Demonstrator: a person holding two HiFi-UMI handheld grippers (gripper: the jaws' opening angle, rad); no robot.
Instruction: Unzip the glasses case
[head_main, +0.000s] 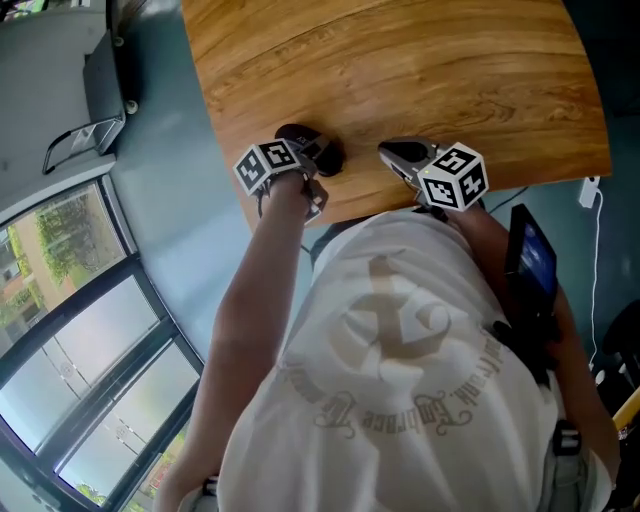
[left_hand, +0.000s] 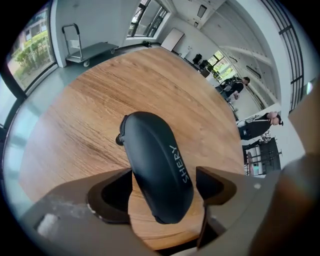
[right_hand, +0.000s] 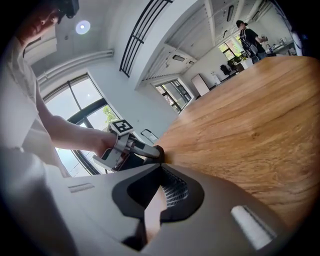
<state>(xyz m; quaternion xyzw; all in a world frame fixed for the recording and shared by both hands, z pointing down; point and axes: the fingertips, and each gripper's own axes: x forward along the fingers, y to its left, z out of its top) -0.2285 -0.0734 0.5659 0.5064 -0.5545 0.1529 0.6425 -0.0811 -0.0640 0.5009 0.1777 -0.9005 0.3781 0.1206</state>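
Observation:
A black zipped glasses case (left_hand: 157, 165) with white lettering lies on the wooden table (left_hand: 100, 105), near its front edge. My left gripper (left_hand: 162, 175) is open and points steeply down, with the near end of the case between its jaws; wood shows between the case and the right finger. In the head view the case (head_main: 328, 152) peeks out beyond the left gripper (head_main: 312, 152). My right gripper (right_hand: 161, 166) is shut with nothing in it, held just above the table to the right of the case (right_hand: 159, 152). The head view shows that right gripper (head_main: 398, 155) pointing left.
The table's front edge (head_main: 350, 212) runs just under both grippers. A flat trolley (left_hand: 90, 47) stands beyond the table's far side. People (left_hand: 260, 125) stand far off at the right. A dark device (head_main: 530, 255) hangs at the person's right side. Windows line the left (head_main: 80, 300).

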